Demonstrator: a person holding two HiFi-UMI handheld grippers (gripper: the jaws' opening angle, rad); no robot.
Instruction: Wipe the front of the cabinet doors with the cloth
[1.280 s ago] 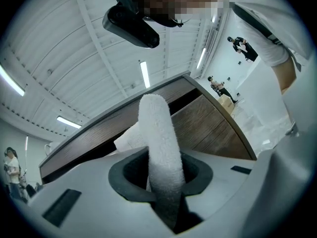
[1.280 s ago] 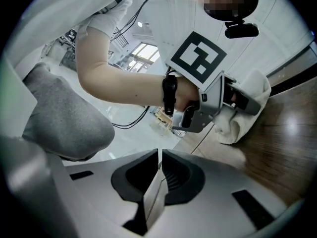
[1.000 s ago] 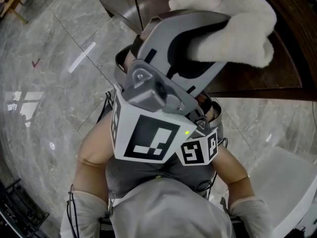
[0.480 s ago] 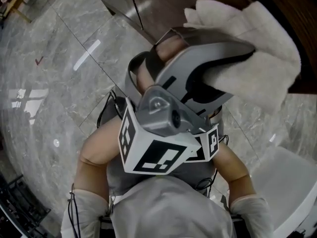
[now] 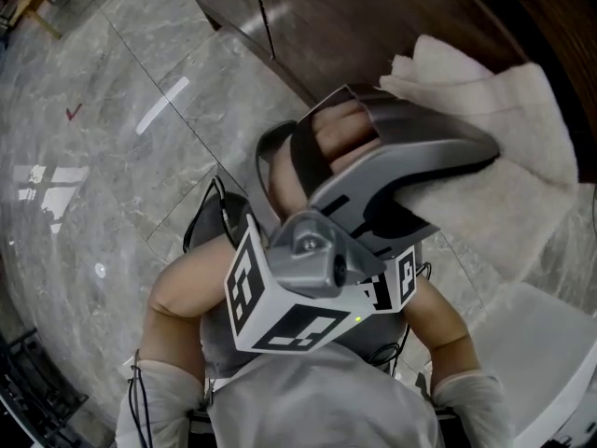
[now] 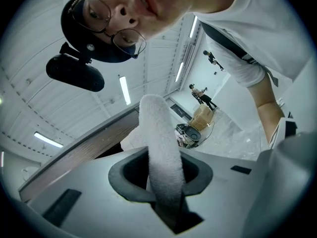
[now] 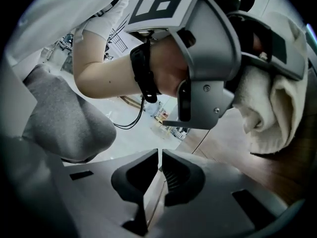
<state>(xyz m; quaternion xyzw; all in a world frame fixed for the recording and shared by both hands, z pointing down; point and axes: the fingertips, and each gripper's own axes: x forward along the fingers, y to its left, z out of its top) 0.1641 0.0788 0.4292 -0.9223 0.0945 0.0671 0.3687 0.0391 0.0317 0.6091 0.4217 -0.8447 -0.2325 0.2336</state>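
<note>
left hand-held gripper [image 6: 163,182] clamped on white cloth [image 5: 522,110], cloth against dark wood cabinet door [image 5: 373,26], right hand-held gripper [image 7: 159,175] facing same door, jaws nearly together, nothing between them, grey marble floor [image 5: 93,157] alongside

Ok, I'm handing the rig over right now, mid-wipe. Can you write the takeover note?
Left hand-held gripper: shut on the cloth, which is pressed against the dark wooden cabinet door.
Right hand-held gripper: jaws together, empty.
Done: cloth is picked up and on the door. How much is already wiped cannot be told.
Left: carry on wiping across the door fronts.
</note>
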